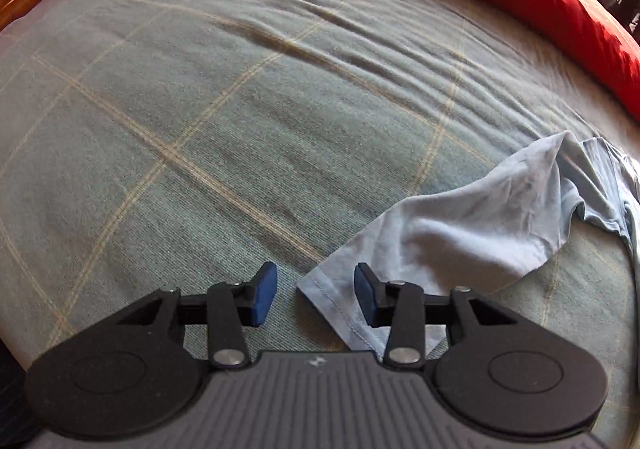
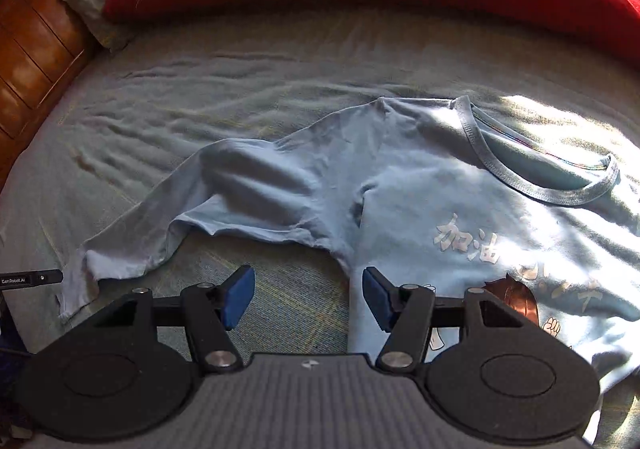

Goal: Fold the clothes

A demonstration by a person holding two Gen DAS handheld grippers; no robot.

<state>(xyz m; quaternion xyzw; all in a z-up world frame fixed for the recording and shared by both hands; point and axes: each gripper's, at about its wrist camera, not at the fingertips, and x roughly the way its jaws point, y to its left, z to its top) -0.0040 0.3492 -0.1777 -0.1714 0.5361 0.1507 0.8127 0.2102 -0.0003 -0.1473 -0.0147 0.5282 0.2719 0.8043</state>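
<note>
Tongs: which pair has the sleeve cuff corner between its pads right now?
The left tongs: the shirt's cuff corner lies between its open blue pads. The right tongs straddle the armpit edge.

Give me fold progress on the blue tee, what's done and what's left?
Done: the light blue T-shirt lies face up on the bed cover, print showing; no fold visible. In hand: nothing gripped. The left gripper sits open at the sleeve hem corner; the right gripper sits open at the shirt's side edge below the armpit. Left: sleeves in, then body folds, judging by the flat layout.
</note>
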